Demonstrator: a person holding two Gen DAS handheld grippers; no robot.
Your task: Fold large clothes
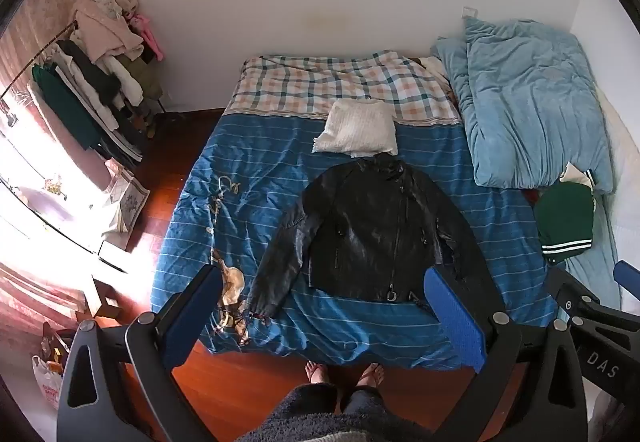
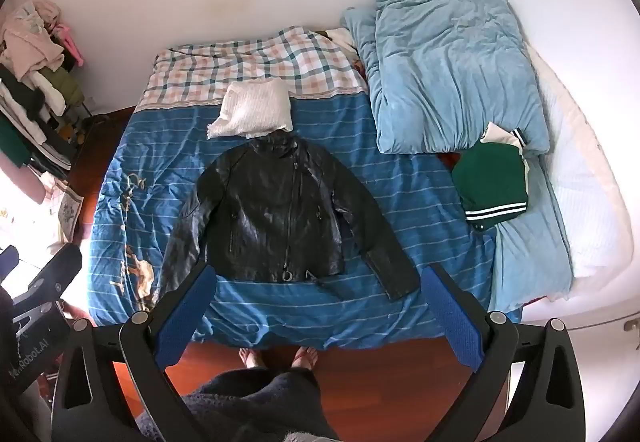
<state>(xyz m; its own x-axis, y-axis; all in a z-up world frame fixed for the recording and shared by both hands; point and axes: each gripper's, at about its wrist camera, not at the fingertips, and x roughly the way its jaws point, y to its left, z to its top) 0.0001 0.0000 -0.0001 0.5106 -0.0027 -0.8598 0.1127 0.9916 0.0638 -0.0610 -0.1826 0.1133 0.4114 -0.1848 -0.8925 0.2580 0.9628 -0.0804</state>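
A black leather jacket (image 1: 368, 230) (image 2: 276, 214) lies flat on the blue striped bedspread (image 1: 256, 178) (image 2: 408, 194), front up, zipped, both sleeves spread out to the sides. My left gripper (image 1: 324, 282) hangs high above the bed's near edge, open, nothing between its blue pads (image 1: 456, 318). My right gripper (image 2: 320, 278) is also open and empty, at about the same height over the jacket's hem. Each gripper's frame shows at the edge of the other view.
A folded white knit (image 1: 358, 132) (image 2: 254, 112) lies just beyond the collar. A folded green garment with white stripes (image 1: 566, 220) (image 2: 494, 186) and a light blue duvet (image 1: 528, 102) (image 2: 452, 70) occupy the right side. A person's bare feet (image 1: 344, 372) stand on the wooden floor. A clothes rack (image 1: 92, 90) stands left.
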